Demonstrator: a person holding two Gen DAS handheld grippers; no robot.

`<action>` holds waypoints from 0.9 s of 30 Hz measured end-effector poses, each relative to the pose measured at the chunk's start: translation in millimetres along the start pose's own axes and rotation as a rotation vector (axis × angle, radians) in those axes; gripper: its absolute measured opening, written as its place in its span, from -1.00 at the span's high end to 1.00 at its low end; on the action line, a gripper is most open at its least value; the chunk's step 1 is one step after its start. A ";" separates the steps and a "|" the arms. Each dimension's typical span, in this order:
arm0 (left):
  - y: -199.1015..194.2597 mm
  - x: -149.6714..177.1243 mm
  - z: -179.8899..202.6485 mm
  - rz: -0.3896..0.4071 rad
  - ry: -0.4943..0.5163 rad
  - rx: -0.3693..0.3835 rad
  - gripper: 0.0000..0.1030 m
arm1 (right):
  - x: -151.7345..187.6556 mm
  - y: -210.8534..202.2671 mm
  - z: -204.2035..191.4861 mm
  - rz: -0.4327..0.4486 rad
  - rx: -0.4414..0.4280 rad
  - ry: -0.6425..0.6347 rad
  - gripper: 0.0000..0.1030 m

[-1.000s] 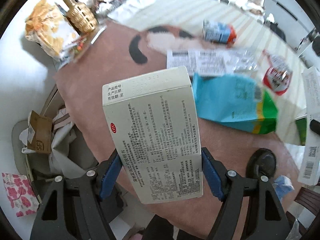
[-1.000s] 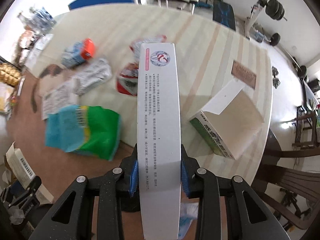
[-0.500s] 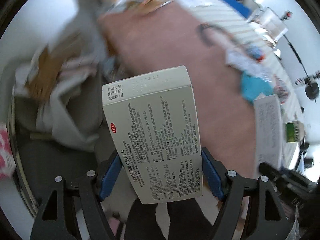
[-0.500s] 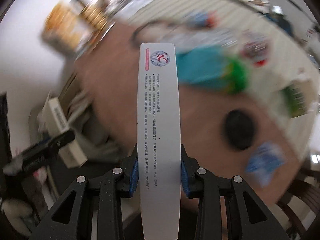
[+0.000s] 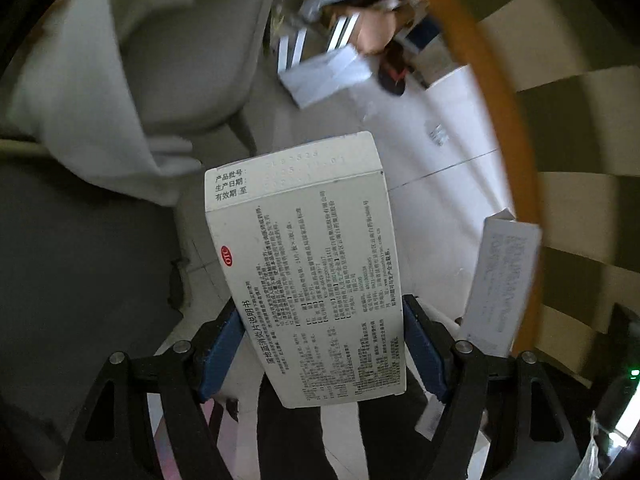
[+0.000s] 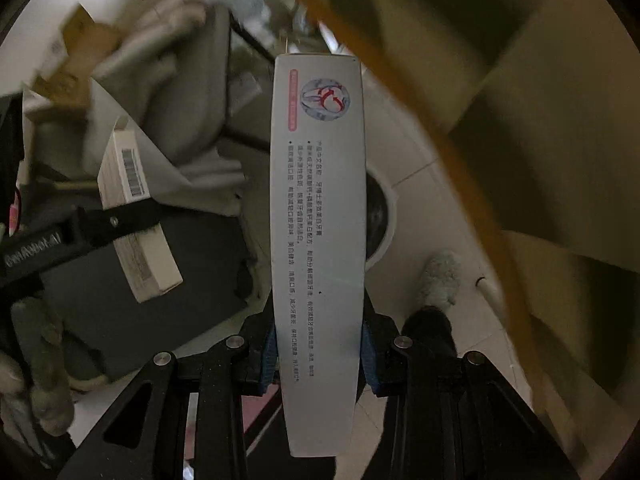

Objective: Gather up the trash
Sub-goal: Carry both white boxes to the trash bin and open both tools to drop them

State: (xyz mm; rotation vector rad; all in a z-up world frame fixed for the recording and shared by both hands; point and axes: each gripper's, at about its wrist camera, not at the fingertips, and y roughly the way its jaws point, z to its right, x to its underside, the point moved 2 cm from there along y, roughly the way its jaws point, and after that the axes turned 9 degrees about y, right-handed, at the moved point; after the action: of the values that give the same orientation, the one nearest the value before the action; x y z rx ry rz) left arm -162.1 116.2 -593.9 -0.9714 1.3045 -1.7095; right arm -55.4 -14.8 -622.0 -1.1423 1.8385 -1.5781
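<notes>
Lighting: dim, muted, both views; brightest on white floor tiles [image 5: 448, 148]. Focus: white printed medicine box [image 5: 316, 276] and long white toothpaste carton [image 6: 320, 240] sharp. Background: motion-blurred, smeared. Edges: fisheye curvature, black circular vignette.

- Medicine box [image 5: 308, 276] in my left gripper [image 5: 324, 354]: matt white cardboard, smooth, printed black text.
- Left pads [image 5: 222, 350]: blue, rubbery-looking; frame matt black plastic with small shiny metal screws.
- Long box [image 6: 319, 248] in my right gripper [image 6: 319, 354]: smooth white card, slight sheen.
- Grey cloth [image 5: 80, 80] far left: soft, matt, creased.
- Table edge [image 5: 508, 120] on the right: orange-brown, wood-like, smooth.
- Floor [image 5: 440, 152]: pale tile, faintly glossy.
- Fuzzy slipper [image 6: 438, 278] near right: fluffy grey fabric.
</notes>
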 end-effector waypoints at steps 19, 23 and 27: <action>189.7 -36.3 -38.7 -0.201 0.000 0.100 -0.92 | -52.5 214.0 31.1 -0.209 0.016 0.059 -0.49; 166.0 -24.6 -45.7 -0.082 0.022 -0.043 -0.92 | -63.7 202.1 24.9 -0.136 0.107 0.053 -0.94; 144.7 -5.9 -50.7 -0.005 0.046 -0.208 -0.92 | -61.4 186.8 21.2 -0.076 0.167 0.053 -0.94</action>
State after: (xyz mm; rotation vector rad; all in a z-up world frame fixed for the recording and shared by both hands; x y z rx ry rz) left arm -187.7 114.4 -745.2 -1.0590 1.5343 -1.6313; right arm -59.5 22.8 -816.1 -1.1152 1.6772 -1.7841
